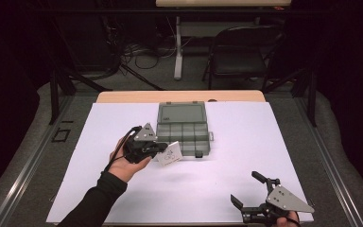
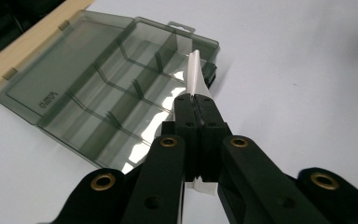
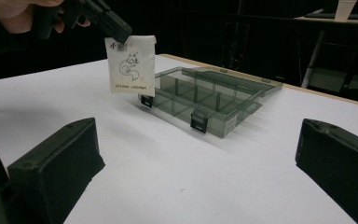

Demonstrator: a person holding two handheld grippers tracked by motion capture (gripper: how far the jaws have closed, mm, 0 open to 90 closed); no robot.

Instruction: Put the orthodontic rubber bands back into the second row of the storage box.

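The fingers (image 3: 51, 175) of the right gripper (image 1: 250, 196) stood spread wide with nothing between them, parked low at the near right corner of the white surface (image 1: 246, 142). Farther in, the left gripper (image 1: 157, 147) had its fingers (image 2: 189, 112) pressed together on a small white packet (image 3: 131, 65), pinching it by its upper corner. In the right gripper view the packet hung clear of the surface, flat face showing a squirrel drawing and a line of small print. In the left gripper view it appeared edge-on, a thin white strip rising from between the tips.

Just beyond the packet lay the smoky clear organizer box (image 1: 183, 132), its lid folded back flat toward the far edge and its divided compartments bare as far as could be seen. From above, the packet hung at the box's near left corner, beside it rather than over it.

The step in hand looked like the carry: the packet lifted and held, not yet brought above a compartment. The next move would likely call for swinging the left gripper forward over one of the near cells, lowering until the packet's bottom edge sat inside the dividers, then parting the fingers. The packet is light and floppy, so a high drop could let it land across a divider.
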